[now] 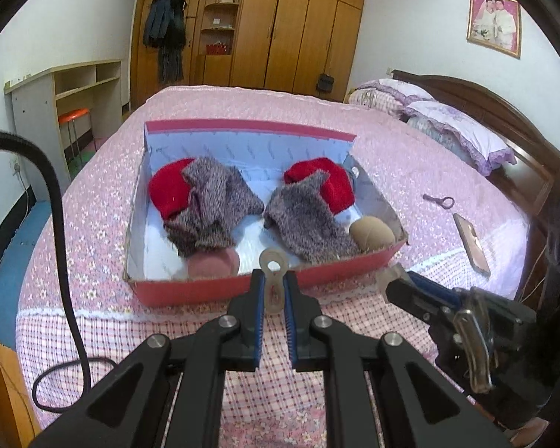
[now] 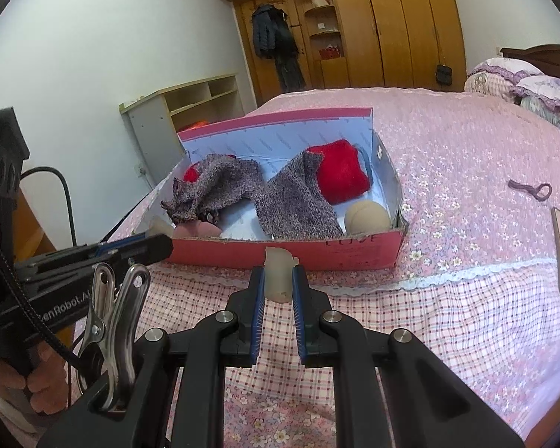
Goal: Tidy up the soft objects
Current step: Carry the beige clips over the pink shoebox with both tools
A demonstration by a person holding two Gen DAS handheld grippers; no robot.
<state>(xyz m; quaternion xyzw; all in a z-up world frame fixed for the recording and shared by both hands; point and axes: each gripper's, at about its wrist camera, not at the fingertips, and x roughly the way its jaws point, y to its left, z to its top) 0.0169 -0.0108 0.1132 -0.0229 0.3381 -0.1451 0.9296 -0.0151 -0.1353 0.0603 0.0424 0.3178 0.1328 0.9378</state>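
Lying across the bed (image 1: 104, 171), the red box (image 1: 212, 287) near its front edge collects the grey-red socks (image 1: 212, 205). The left tool (image 1: 274, 291) and right tool (image 2: 278, 280) each pinch a translucent clip, hovering before the box.

- 1 open red cardboard box (image 1: 220, 291) with a pale blue lining
- 2 fuzzy grey-and-red knitted socks (image 1: 209, 205), (image 1: 310, 220)
- 1 tan rolled ball (image 1: 371, 233) and 1 pink rolled ball (image 1: 211, 263) of soft fabric
- 2 black two-finger grippers (image 1: 274, 287), (image 2: 278, 278), each clamped on 1 translucent plastic clip (image 1: 274, 280), (image 2: 278, 274)
- 2 lilac frilled pillows (image 1: 455, 127), (image 1: 388, 91)
- 1 flat pink phone (image 1: 472, 242)
- 1 dark purple hair tie (image 1: 438, 199)
- 1 framed portrait (image 1: 494, 22)
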